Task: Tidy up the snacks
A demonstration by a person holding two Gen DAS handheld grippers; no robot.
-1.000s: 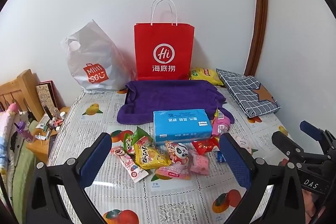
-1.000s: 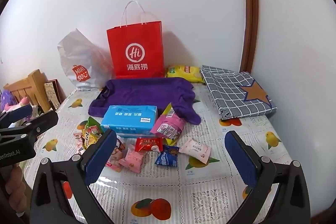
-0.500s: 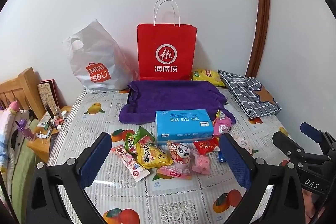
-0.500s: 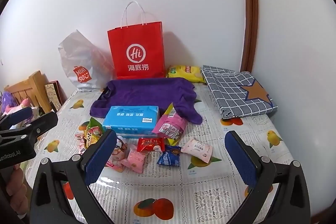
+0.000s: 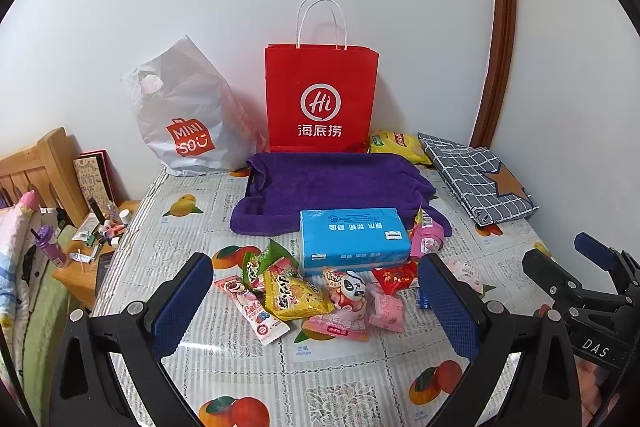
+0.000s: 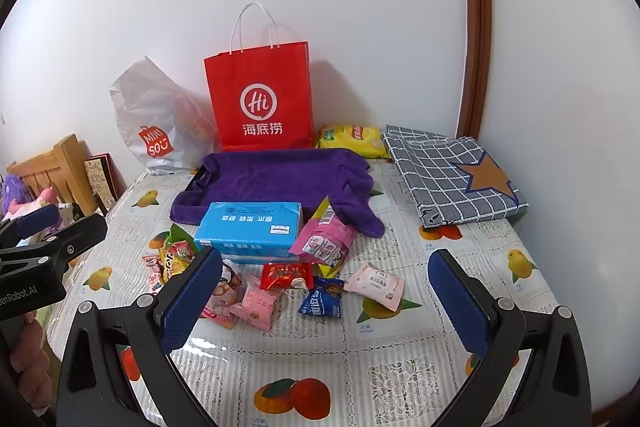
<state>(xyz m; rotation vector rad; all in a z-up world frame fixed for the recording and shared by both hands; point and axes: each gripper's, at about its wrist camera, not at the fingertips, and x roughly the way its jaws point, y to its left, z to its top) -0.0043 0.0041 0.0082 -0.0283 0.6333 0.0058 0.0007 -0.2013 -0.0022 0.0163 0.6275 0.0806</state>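
Several small snack packets lie scattered on the table in front of a blue tissue box (image 5: 354, 238) (image 6: 250, 229): a yellow triangular packet (image 5: 292, 295), a panda packet (image 5: 347, 291), a red packet (image 6: 286, 275), a blue packet (image 6: 322, 303) and a pale pink packet (image 6: 374, 285). A pink pouch (image 6: 326, 241) leans on the box's right end. Behind stand a red paper bag (image 5: 320, 95) (image 6: 260, 97) and a yellow chip bag (image 6: 352, 137). My left gripper (image 5: 316, 307) and right gripper (image 6: 326, 301) both hover open and hold nothing, short of the snacks.
A purple towel (image 5: 336, 187) lies behind the tissue box. A white plastic bag (image 5: 184, 123) stands back left, a folded checked cloth (image 6: 452, 175) back right. The fruit-print tablecloth (image 6: 304, 359) covers the table. A cluttered wooden nightstand (image 5: 84, 251) sits off the left edge.
Both views have shifted slightly, so the bags and snacks sit a little lower in frame. Both grippers stay open and nothing on the table has moved.
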